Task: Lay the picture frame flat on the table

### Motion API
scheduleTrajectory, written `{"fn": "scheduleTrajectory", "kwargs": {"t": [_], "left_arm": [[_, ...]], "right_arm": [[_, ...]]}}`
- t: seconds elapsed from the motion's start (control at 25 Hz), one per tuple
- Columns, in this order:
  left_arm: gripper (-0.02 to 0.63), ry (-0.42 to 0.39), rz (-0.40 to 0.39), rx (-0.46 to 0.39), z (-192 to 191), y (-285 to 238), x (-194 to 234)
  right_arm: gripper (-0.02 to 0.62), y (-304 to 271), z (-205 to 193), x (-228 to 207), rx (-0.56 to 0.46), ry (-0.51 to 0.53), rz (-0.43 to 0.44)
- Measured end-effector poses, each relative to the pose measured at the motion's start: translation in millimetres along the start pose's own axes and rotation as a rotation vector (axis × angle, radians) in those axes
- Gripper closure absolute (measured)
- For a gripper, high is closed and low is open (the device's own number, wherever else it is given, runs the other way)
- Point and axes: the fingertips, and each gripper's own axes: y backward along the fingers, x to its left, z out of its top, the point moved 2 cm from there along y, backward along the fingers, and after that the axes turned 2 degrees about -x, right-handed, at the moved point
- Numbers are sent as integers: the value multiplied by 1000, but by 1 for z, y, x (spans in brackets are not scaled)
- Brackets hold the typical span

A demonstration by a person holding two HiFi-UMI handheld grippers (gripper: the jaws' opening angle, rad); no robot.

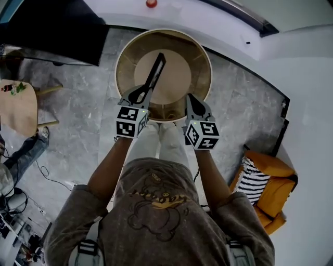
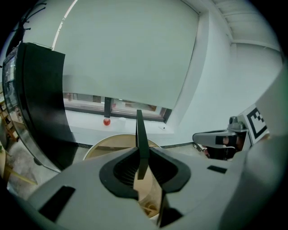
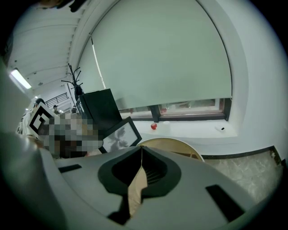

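Note:
The black picture frame point(image 1: 155, 72) stands on edge over the round wooden table point(image 1: 203, 57), seen as a thin dark strip. My left gripper point(image 1: 141, 94) is shut on its near end. In the left gripper view the frame's edge point(image 2: 139, 128) rises upright from between the pads of the left gripper point(image 2: 143, 153). My right gripper point(image 1: 193, 101) hovers at the table's near rim, right of the frame, shut and empty. In the right gripper view its jaws point(image 3: 141, 150) meet, and the frame point(image 3: 119, 137) shows its pictured face at the left, beyond it the table point(image 3: 173, 146).
An orange armchair with a striped cushion point(image 1: 268, 187) stands at the right. A black cabinet point(image 1: 52, 26) is at the far left, a small wooden side table point(image 1: 18, 106) and another person's leg point(image 1: 26, 153) at the left. A red object point(image 1: 151, 3) sits on the windowsill.

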Motion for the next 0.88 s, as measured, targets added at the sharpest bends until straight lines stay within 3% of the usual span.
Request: {"fn": "scheduleTrajectory", "kwargs": {"t": [0.56, 0.88], "left_arm": [[523, 52, 34, 54, -38, -38, 17], [523, 34, 59, 99, -66, -57, 24]], "right_arm": [[575, -38, -32, -12, 36, -27, 13], [575, -37, -41, -13, 52, -18, 16]]}}
